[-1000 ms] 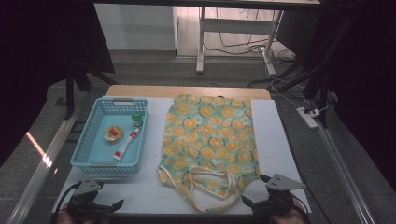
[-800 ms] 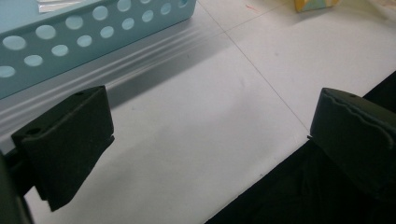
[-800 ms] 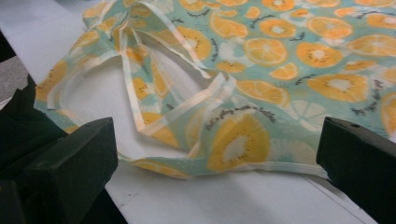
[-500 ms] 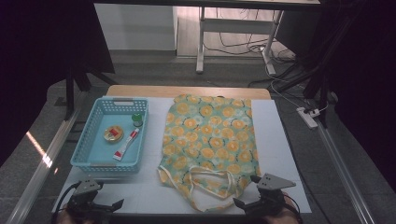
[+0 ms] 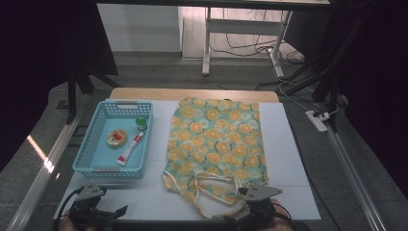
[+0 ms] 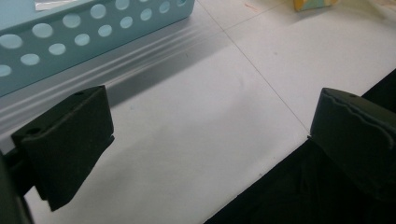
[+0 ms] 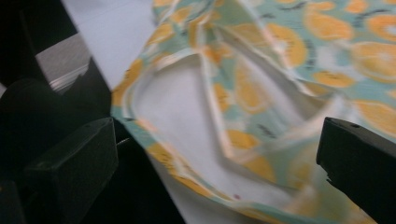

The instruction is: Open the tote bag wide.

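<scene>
White table (image 5: pixel 288 159): orange-print tote bag (image 5: pixel 216 139) lies flat mid-table, its handles (image 5: pixel 219 195) looped at the near edge. Blue basket (image 5: pixel 94 159) sits just left of the bag, apart from it; inside are a small green-capped bottle (image 5: pixel 141 123), a round tin (image 5: pixel 117 137) and a red-and-white tube (image 5: pixel 130 149), tube lying diagonal beside the tin. Left gripper (image 5: pixel 108 211) at the near-left table edge, just in front of the basket; left gripper view has the jaws spread wide over bare table, nothing between them, basket wall (image 6: pixel 93 28) at top left. Right gripper (image 5: pixel 240 211) at the near edge right at the bag handles; right gripper view shows jaws wide apart with the handle loop (image 7: pixel 224 140) and bag mouth lying between them, view blurred, can't tell if a jaw touches fabric.
</scene>
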A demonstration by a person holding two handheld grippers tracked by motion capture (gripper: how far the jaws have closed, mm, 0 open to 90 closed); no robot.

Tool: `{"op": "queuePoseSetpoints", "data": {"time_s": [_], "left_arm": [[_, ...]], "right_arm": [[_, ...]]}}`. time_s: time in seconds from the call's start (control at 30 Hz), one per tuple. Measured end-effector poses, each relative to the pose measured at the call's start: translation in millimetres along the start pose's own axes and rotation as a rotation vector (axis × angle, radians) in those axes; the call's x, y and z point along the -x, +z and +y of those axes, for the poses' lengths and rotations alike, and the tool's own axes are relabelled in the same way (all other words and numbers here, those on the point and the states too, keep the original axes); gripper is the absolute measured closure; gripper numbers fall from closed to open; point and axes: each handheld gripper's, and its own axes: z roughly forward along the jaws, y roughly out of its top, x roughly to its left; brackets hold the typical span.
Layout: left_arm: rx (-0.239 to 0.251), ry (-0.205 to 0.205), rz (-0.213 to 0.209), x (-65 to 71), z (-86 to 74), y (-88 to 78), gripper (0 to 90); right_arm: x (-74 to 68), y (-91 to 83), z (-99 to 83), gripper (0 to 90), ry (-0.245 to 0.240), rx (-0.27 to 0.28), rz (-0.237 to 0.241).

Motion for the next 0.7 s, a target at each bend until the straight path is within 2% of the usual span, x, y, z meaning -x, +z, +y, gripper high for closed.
{"op": "queuePoseSetpoints", "data": {"time_s": [0.1, 0.17, 0.2, 0.27, 0.37, 0.5, 0.53, 0.6, 0.63, 0.7], "left_arm": [[-0.002, -0.001, -0.001, -0.1, 0.1, 0.2, 0.0], [-0.004, -0.001, -0.002, -0.3, 0.2, 0.2, 0.0], [-0.003, -0.001, -0.002, -0.2, 0.2, 0.3, 0.0], [-0.004, -0.001, -0.002, -0.2, 0.3, 0.4, 0.0], [-0.006, 0.001, -0.002, 0.0, 0.3, 0.6, 0.0], [-0.007, 0.004, -0.001, 0.1, 0.4, 0.8, 0.0], [-0.008, 0.004, -0.001, 0.2, 0.5, 0.9, 0.0], [-0.010, 0.005, -0.001, 0.2, 0.6, 1.0, 0.0], [-0.010, 0.005, -0.001, 0.2, 0.6, 1.0, 0.0], [-0.010, 0.005, -0.002, 0.2, 0.6, 1.1, 0.0]], "right_arm": [[-4.0, 6.4, 1.6, 0.0, -0.015, -0.020, 0.021], [-10.7, 16.4, 4.2, 0.0, -0.041, -0.058, 0.048], [-10.7, 16.4, 4.2, 0.0, -0.041, -0.058, 0.048], [-18.4, 26.7, 6.8, 0.0, -0.072, -0.098, 0.071], [-21.8, 33.9, 7.7, 0.0, -0.096, -0.124, 0.082], [-23.9, 44.9, 8.2, 10.4, -0.116, -0.151, 0.100], [-23.9, 44.9, 8.2, 10.4, -0.116, -0.151, 0.100], [-22.6, 45.6, 7.9, 18.1, -0.116, -0.158, 0.103], [-21.3, 44.9, 7.7, 27.2, -0.127, -0.168, 0.105], [-21.1, 44.5, 7.6, 30.7, -0.133, -0.171, 0.104]]}}
